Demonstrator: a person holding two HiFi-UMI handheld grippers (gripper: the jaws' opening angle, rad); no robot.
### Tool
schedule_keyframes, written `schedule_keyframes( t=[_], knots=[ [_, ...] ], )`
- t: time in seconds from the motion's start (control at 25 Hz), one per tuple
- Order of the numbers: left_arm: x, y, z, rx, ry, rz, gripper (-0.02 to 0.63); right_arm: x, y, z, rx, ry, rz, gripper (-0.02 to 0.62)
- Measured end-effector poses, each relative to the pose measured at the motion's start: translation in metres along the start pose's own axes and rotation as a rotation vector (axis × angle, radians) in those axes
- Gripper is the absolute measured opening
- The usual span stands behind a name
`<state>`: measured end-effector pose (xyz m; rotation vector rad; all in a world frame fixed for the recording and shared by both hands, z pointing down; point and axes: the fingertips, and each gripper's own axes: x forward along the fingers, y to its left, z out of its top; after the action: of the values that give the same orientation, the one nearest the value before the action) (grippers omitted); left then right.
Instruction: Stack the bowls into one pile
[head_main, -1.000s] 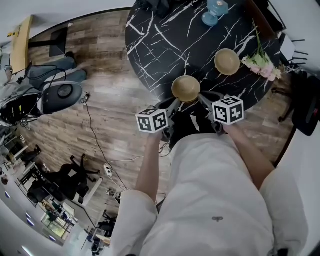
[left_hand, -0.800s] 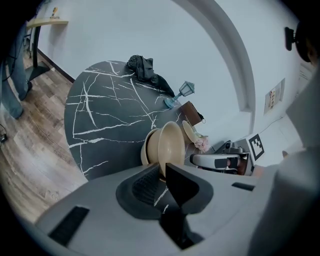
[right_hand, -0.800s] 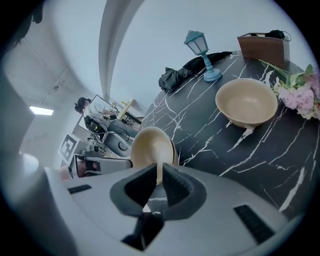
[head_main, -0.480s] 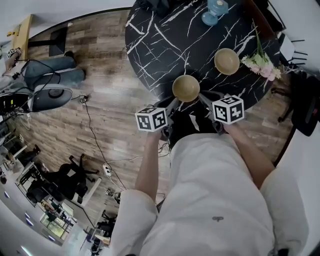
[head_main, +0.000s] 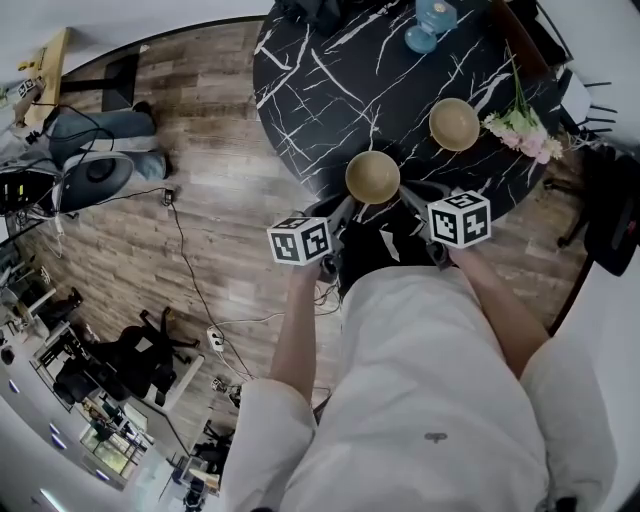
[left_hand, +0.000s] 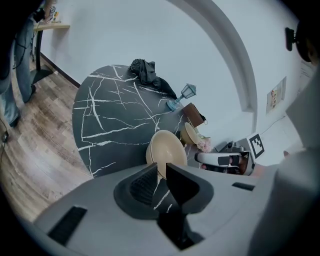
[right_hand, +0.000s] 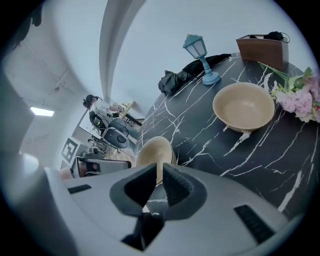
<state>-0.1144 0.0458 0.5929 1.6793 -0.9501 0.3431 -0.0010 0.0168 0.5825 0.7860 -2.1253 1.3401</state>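
Two tan bowls stand on the round black marble table (head_main: 330, 70). The near bowl (head_main: 372, 176) sits by the table's front edge, and the far bowl (head_main: 454, 123) is to its right, near the flowers. My left gripper (head_main: 349, 204) is shut on the near bowl's left rim, where the bowl (left_hand: 167, 149) runs in between the jaws (left_hand: 161, 172). On the opposite rim my right gripper (head_main: 402, 192) is also shut, gripping the same bowl (right_hand: 155, 151). The far bowl (right_hand: 243, 106) stands free and upright.
A blue lantern lamp (head_main: 430, 20), a dark cloth (head_main: 315, 12) and a brown box (right_hand: 260, 47) are at the table's far side. Pink flowers (head_main: 520, 125) lie right of the far bowl. A cable (head_main: 190, 270) runs over the wooden floor.
The near bowl and both grippers have hardly shifted; the left gripper's marker cube has edged slightly left. A seated person at the far left has moved.
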Motion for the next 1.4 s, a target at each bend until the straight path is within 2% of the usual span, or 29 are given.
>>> schedule_keyframes(
  t=[0.28, 0.6, 1.12, 1.4],
  knots=[
    [0.005, -0.010, 0.020, 0.049, -0.017, -0.013, 0.041, -0.008, -0.008, 0.009, 0.018, -0.043, -0.010, 0.040],
    [0.022, -0.029, 0.052, 0.114, -0.003, -0.055, 0.041, -0.033, -0.030, 0.021, 0.071, -0.126, -0.064, 0.040],
    [0.076, -0.085, 0.090, 0.267, 0.097, -0.168, 0.041, -0.082, -0.080, 0.034, 0.252, -0.327, -0.195, 0.041],
    [0.106, -0.114, 0.100, 0.346, 0.151, -0.196, 0.041, -0.101, -0.101, 0.037, 0.328, -0.407, -0.243, 0.043]
  ],
)
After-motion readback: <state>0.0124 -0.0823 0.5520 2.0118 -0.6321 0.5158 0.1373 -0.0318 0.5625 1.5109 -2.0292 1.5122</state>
